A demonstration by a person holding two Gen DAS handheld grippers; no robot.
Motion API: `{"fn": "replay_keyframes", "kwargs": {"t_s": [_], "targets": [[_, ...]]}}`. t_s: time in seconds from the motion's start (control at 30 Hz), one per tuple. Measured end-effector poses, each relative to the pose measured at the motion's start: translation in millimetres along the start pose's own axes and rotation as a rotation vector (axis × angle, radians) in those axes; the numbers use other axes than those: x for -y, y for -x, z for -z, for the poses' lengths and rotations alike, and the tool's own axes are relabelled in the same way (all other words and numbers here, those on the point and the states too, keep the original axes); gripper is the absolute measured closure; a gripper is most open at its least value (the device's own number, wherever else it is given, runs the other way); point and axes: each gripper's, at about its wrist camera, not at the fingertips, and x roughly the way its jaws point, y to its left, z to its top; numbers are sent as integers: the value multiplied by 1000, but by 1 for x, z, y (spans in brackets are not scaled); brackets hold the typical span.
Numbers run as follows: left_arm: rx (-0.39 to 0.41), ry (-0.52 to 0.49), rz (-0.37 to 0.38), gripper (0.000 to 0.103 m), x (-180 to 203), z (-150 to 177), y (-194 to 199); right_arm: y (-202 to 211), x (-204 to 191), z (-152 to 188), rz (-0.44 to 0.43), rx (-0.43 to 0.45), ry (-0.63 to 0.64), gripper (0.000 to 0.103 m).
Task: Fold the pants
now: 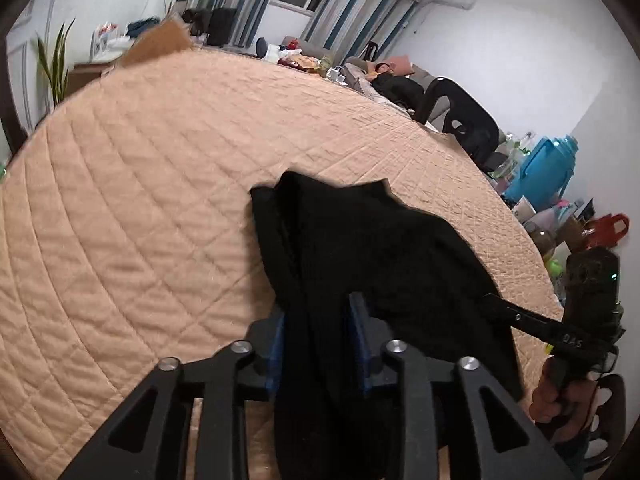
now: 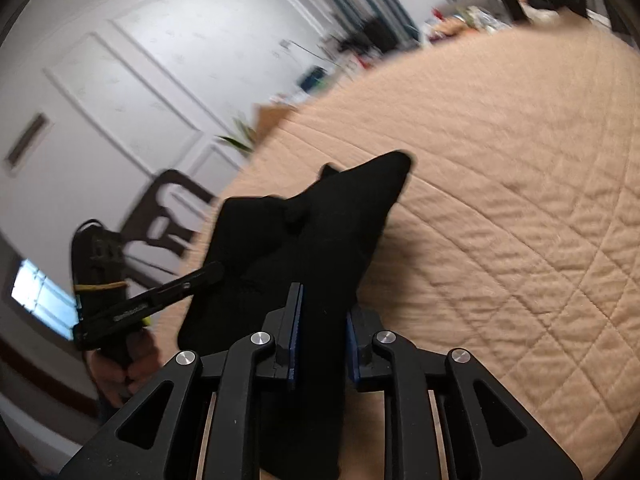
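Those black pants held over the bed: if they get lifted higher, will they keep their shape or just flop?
Probably flop: the black pants already sag and bunch between the left tool and right tool. They look light, since thin pinches carry them. The quilted bedcover may drag on them slightly.

Support surface is a bed-sized mattress (image 1: 160, 168) under a peach-tan quilted cover stitched in a diamond grid, lightly rumpled; it fills most of both wrist views and its far edge runs past room clutter. A bunched pair of black pants (image 1: 360, 248) is the only thing over it, near the close edge, with part of the cloth draping down onto the quilt; how much of it actually rests there cannot be told. In the right wrist view the same quilt is blurred but otherwise bare.
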Motion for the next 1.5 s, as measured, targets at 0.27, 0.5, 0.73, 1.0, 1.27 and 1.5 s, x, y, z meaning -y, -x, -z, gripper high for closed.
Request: {"fn": "replay_keyframes", "kwargs": {"t_s": [0.27,0.5,0.73,1.0,1.27,1.5], "targets": [[129,-79,-45,72,19,26,55,49,-34,28,70,114,159,75],[96,-237,-62,72,55,58,51,25,-59,72,136,-5,338,77],[100,-251,-122,72,54,48,45,36,-61,53,149,33,347,77],[91,-255,-262,72,54,5,6,-5,-44,-7,211,28,292,77],[100,-245,-286,68,51,19,16,1,-46,6,257,20,285,77],[128,-248,-286,68,59,50,46,34,-75,53,220,58,384,77]]}}
